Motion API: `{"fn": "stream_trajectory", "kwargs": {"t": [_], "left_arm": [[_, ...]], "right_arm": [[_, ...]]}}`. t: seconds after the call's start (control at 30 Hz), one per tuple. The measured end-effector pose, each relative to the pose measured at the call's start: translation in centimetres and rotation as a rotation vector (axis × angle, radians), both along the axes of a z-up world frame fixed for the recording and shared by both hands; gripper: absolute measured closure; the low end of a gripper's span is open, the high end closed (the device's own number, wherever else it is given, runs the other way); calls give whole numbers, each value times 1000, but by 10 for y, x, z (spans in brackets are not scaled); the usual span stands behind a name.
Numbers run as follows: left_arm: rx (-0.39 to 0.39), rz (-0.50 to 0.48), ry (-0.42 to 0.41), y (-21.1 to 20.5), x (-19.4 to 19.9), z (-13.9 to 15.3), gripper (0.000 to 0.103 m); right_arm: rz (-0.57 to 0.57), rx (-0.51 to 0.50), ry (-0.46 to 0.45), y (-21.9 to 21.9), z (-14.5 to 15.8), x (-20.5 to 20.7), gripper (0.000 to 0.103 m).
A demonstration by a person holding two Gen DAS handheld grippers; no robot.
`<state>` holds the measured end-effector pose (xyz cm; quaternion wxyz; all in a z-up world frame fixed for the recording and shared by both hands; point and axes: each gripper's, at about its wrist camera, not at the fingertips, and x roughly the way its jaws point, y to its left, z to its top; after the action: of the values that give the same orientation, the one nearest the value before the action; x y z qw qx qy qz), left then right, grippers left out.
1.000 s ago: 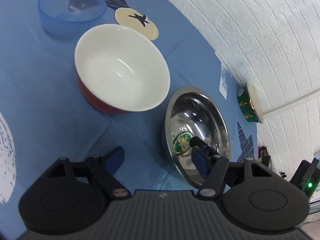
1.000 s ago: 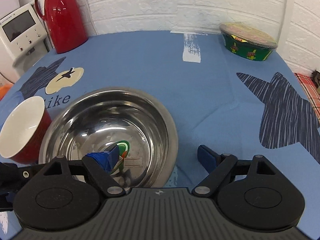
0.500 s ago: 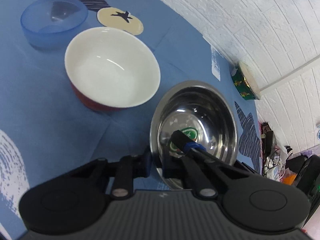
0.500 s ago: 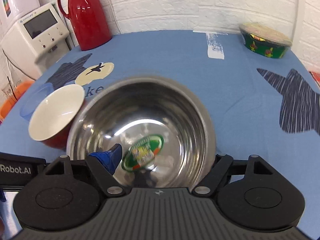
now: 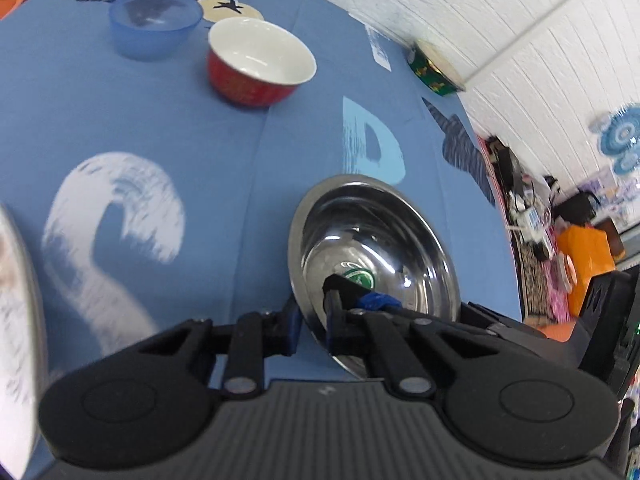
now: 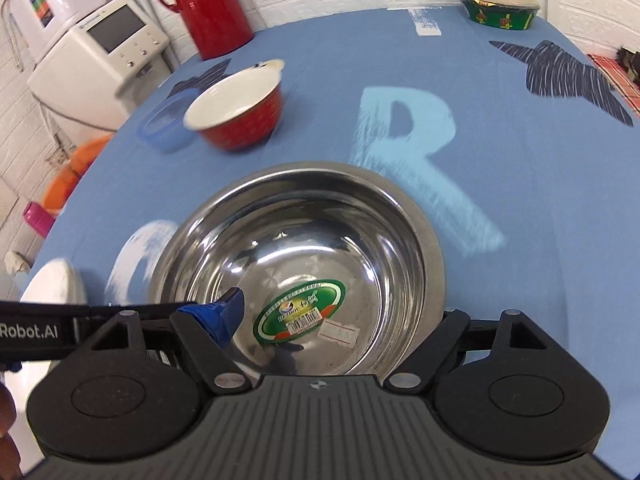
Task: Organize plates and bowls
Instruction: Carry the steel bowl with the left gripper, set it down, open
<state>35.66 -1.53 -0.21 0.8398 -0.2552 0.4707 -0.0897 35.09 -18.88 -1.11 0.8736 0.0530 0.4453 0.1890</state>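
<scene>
1. Left wrist view: the left tongs [image 5: 310, 320] are clenched on the near rim of the shiny stainless-steel bowl with a green oval sticker inside [image 5: 384, 240], one finger outside the wall and the other inside the basin.
2. The steel bowl appears raised above the blue printed tablecloth on the counter [image 5: 160, 120], tilted toward the camera, though whether its far edge touches the cloth cannot be told.
3. Right wrist view: the right tongs [image 6: 338, 322] straddle the same steel bowl [image 6: 320, 240]; the blue-padded left finger [image 6: 224, 314] sits inside the basin, while the right finger is outside the wall, its tip hidden behind the rim. The jaws stand wide, and whether they actually press on the bowl cannot be told.
4. The body of the left tongs shows at the left edge of this view, reaching to the bowl's rim.
5. Farther off on the counter, well apart from both tongs, stands a red bowl with a white interior [image 5: 260, 68], upright, and just beside it a translucent blue plastic bowl [image 5: 154, 24].
6. At the counter's far edge sits a green patterned lidded container [image 6: 500, 8], and a red thermos jug [image 6: 208, 4] stands at the back left.
7. A white rounded object [image 6: 52, 286] lies at the near left edge, blurred.
</scene>
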Motion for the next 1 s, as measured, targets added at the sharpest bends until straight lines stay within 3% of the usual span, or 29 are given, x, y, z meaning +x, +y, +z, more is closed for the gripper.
{"fn": "stream_trajectory", "kwargs": {"t": [0.2,0.33,0.47,0.57,0.87,1.0], "left_arm": [[6,-68,-23,24,-63,-3,103],[5,-85,-50,35,-85,-6,103],[15,-89,-63,41,-87,-8,103],[-3,-90,-39,47,-86,-14,103],[-62,-133,41,49,-85,-38,103],[-36,-138,20,43,-85,-36,103]], "right_arm": [[-4,8,-34,20,-6,-65,34],[5,-29,-69,36,-8,-93,31],[6,-43,-74,43,-10,-97,31],[2,-14,-45,43,-15,-94,31],[7,-49,-44,41,-18,-111,33],[5,-54,-56,40,-19,-112,33]]}}
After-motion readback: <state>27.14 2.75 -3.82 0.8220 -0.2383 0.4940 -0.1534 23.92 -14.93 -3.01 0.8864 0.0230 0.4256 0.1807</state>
